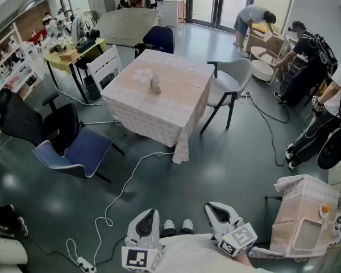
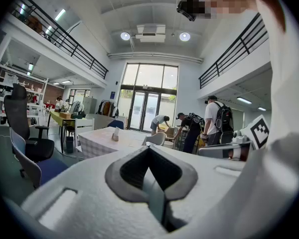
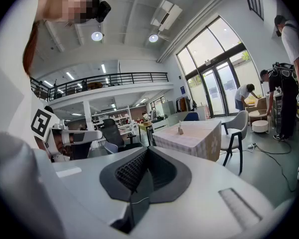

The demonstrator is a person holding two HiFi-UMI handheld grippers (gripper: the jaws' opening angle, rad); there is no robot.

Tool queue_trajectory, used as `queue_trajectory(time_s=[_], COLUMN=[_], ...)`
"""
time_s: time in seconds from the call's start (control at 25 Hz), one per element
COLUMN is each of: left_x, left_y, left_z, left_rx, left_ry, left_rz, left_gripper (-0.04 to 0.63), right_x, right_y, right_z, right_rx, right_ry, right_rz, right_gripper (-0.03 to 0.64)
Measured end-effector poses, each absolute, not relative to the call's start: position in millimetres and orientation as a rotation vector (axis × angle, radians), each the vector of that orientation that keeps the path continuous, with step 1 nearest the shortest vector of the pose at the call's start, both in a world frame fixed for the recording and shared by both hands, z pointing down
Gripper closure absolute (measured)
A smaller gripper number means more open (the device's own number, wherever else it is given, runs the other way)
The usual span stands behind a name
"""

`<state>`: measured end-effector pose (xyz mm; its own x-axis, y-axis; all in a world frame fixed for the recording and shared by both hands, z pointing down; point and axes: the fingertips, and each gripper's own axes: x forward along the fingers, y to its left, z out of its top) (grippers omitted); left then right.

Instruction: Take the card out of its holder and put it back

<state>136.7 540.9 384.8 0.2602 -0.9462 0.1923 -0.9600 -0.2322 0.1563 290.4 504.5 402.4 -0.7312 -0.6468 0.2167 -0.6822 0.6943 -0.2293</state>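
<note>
While I stand well off, nothing of the task is begun.
Pressed together and empty, the left claw and right claw sit near my body. The card holder stands on the tabletop, untouched; withdrawal and return both remain. A white cable crosses the floor between; a grey chair flanks the tabletop.

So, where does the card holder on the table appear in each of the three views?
Head view: the card holder is at upper centre, standing on the table.
Left gripper view: the card holder is small and far off, left of centre.
Right gripper view: the card holder is small, a little right of centre.
Shared landmark: the cloth-covered table under it.
</note>
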Motion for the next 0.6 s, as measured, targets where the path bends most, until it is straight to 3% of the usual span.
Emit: queue_trajectory(time_s=[0.6], left_x=[157], left_y=[529], left_z=[374], left_rx=[2.326], left_ry=[-1.848], left_rz=[0.075], left_gripper=[0.595], right_x=[326], right_y=[500], right_z=[404], right_rx=[1.041], right_ry=[-2.828], right_rz=[0.465], right_gripper=[0.621])
